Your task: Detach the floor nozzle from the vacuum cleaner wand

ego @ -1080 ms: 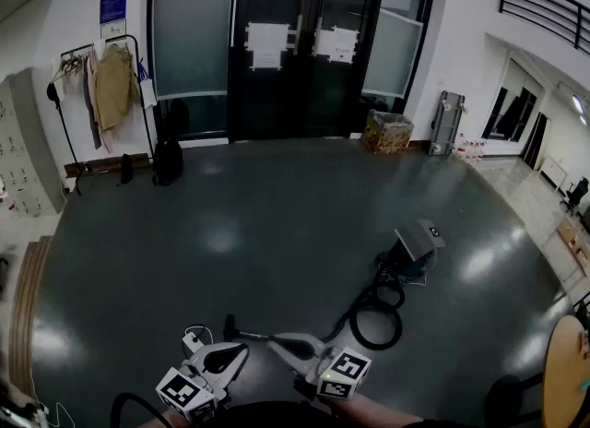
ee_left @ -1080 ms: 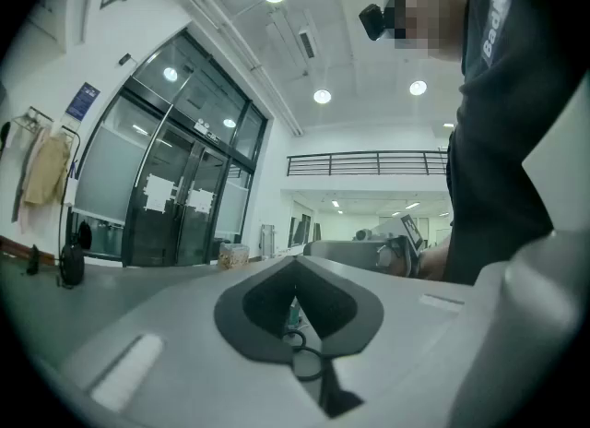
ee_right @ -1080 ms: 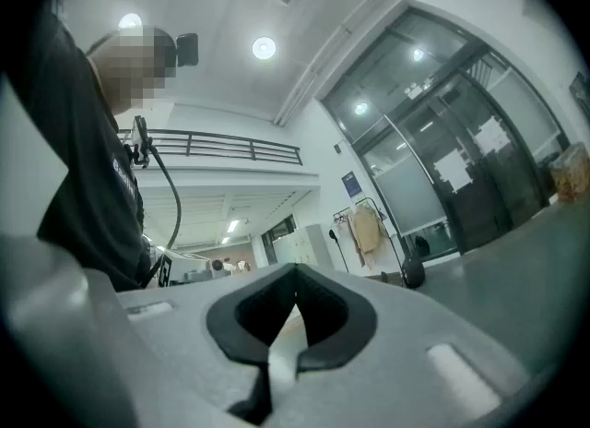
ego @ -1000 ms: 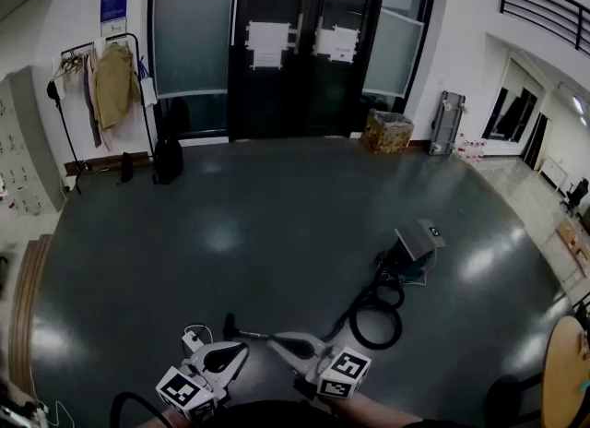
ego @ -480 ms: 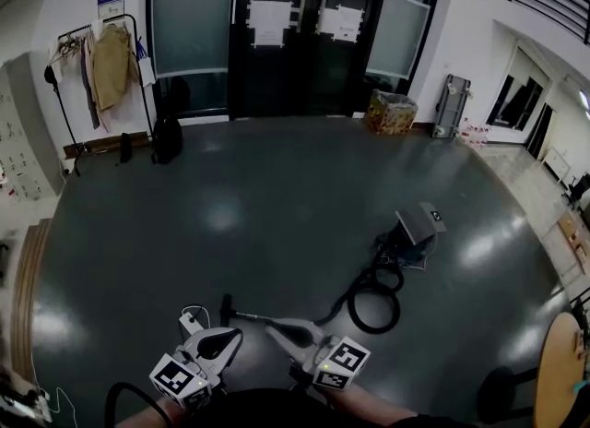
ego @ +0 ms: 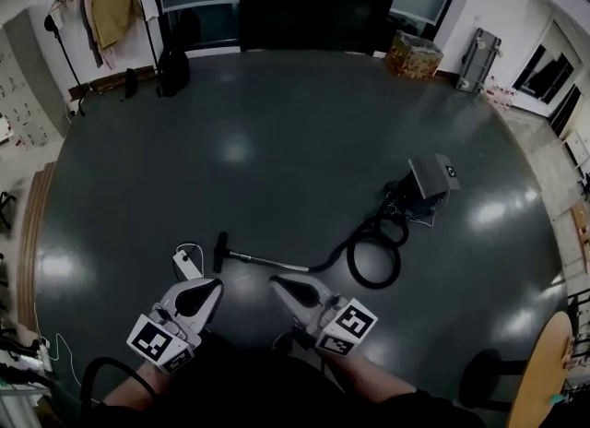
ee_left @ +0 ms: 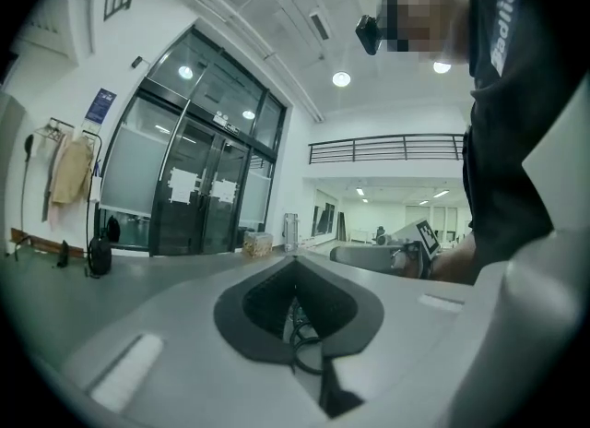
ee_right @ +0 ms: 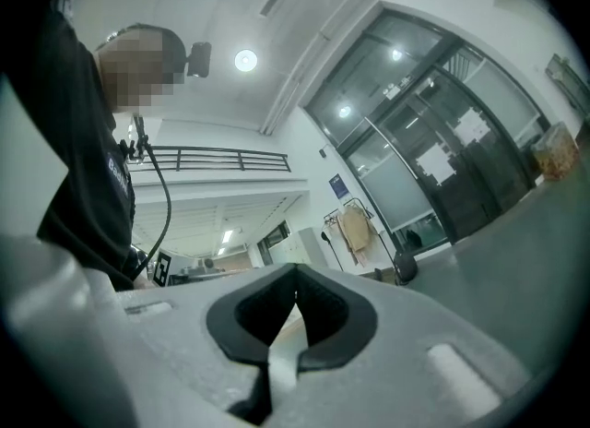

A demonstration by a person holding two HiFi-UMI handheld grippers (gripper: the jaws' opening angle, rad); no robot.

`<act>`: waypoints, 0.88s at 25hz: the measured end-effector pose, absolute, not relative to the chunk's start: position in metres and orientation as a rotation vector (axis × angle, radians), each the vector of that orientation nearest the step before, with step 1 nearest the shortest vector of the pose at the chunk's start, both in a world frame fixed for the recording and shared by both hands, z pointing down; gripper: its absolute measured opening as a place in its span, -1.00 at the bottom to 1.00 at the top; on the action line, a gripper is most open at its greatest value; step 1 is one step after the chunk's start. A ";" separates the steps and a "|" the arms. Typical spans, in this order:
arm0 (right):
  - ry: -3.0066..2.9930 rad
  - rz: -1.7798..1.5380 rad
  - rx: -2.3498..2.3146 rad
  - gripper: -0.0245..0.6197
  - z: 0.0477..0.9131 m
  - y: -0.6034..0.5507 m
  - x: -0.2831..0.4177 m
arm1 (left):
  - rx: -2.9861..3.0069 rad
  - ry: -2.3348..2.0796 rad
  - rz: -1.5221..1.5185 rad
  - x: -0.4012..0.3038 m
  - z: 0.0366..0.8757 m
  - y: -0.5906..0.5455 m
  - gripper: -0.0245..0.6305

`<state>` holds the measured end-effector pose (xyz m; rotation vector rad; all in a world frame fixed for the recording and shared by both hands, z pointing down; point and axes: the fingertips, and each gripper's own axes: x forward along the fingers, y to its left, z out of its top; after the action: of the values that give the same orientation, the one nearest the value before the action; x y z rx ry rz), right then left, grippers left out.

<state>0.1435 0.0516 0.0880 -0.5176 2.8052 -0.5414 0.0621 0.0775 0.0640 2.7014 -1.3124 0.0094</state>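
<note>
Approach step, by the look of it; no contact with the vacuum yet. Held low at the near edge of the head view: left gripper (ego: 210, 286) and right gripper (ego: 277, 281), jaws of each clenched on nothing. Floor nozzle (ego: 220, 252) lying on the dark floor (ego: 277, 159) just beyond them, joined to the wand (ego: 272, 261) running right toward the coiled hose (ego: 373, 255) and the canister (ego: 429, 182). Next, probably: open both jaws, pin the wand with one, grip the nozzle neck with the other, pull apart along the tube. Only one container in sight, a cardboard box (ego: 413, 55) by the far doors; contents too small to tell.
</note>
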 end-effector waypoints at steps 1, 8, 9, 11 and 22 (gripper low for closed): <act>2.812 -0.549 -0.514 -0.92 0.090 0.049 0.145 | 2.702 -1.322 0.023 0.062 0.065 0.077 -0.92; 2.871 -0.544 -0.537 -0.92 0.100 0.030 0.114 | 2.681 -1.325 0.074 0.029 0.087 0.065 -0.92; 2.878 -0.542 -0.554 -0.92 0.101 0.025 0.107 | 2.682 -1.313 0.084 0.021 0.090 0.061 -0.92; 2.890 -0.543 -0.598 -0.92 0.106 0.015 0.089 | 2.687 -1.293 0.117 0.002 0.098 0.047 -0.92; 2.913 -0.652 -0.917 -0.92 0.169 -0.058 0.004 | 2.767 -1.102 0.217 -0.097 0.160 -0.046 -0.92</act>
<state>0.0043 -0.0578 0.1688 -0.9168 2.9134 -0.6525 -0.0970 -0.0460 0.1596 2.7675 -1.1024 0.2171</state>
